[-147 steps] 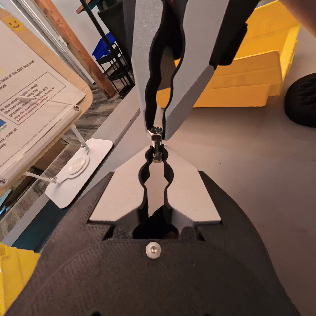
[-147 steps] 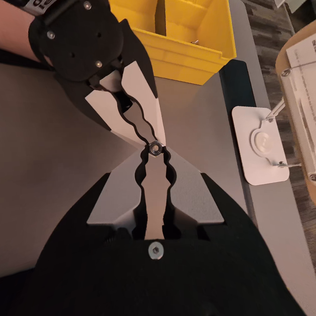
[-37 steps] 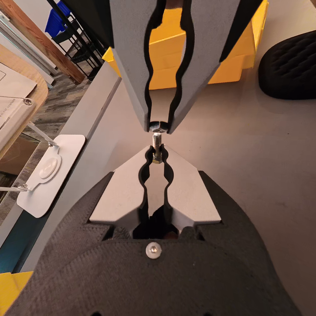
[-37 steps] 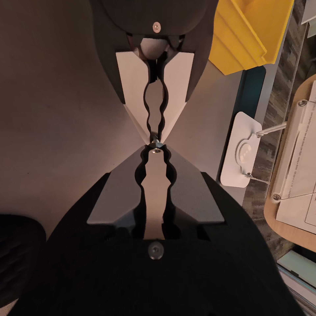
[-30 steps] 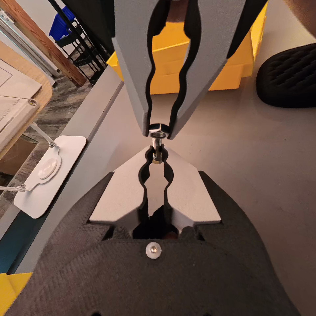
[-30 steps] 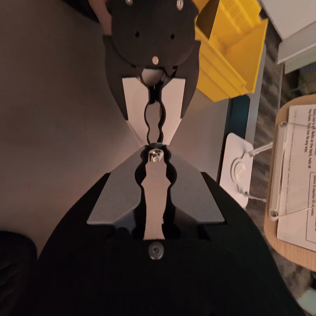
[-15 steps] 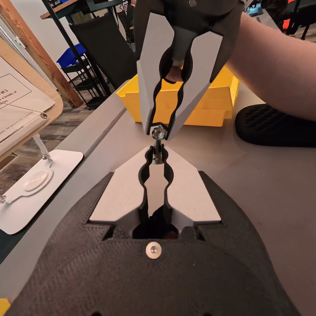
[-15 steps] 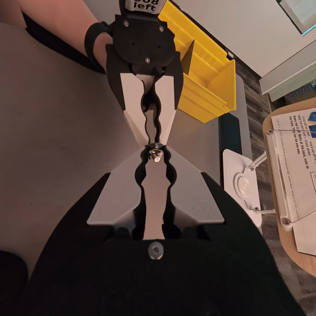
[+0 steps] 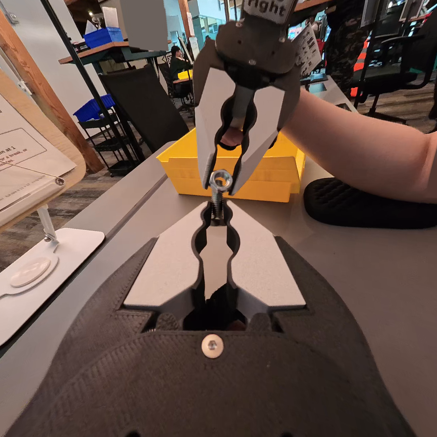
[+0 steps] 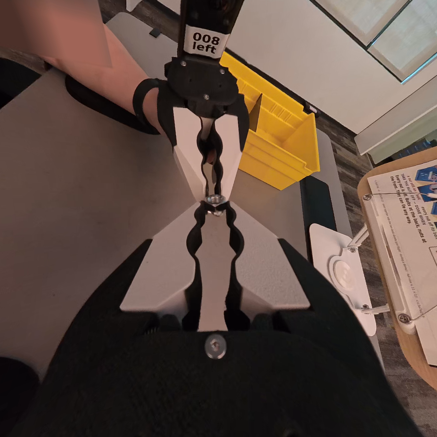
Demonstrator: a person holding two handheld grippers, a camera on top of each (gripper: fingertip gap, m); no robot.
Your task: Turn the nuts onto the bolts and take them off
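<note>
While the two grippers meet tip to tip above the grey table (image 9: 354, 272), each one has hold of a small metal part. In the left wrist view, the left gripper (image 9: 217, 216) is closest. Its tips are squeezed in tight on the head end of a bolt (image 9: 217, 205), and only a thin gap shows between them. The bolt's ridged stem sticks up out of the tips.

Just past it, the right gripper (image 9: 220, 183) comes down from above. Its tips are pinched on a shiny nut (image 9: 220, 181), one on each side. The nut sits at the top end of the bolt, and its hole faces the camera. How far the nut is turned on cannot be told.

In the right wrist view, the nut (image 10: 214, 208) is caught between the right gripper's (image 10: 214, 212) own tips, with the left gripper (image 10: 212, 198) touching from the far side.

Behind the grippers, a yellow bin (image 9: 260, 189) sits on the table. Near it lies a black pad (image 9: 366, 208), and a person's arm (image 9: 366, 160) rests on it. At the left edge of the table stands a white stand (image 9: 71, 248) holding a paper sheet (image 9: 23, 160).
</note>
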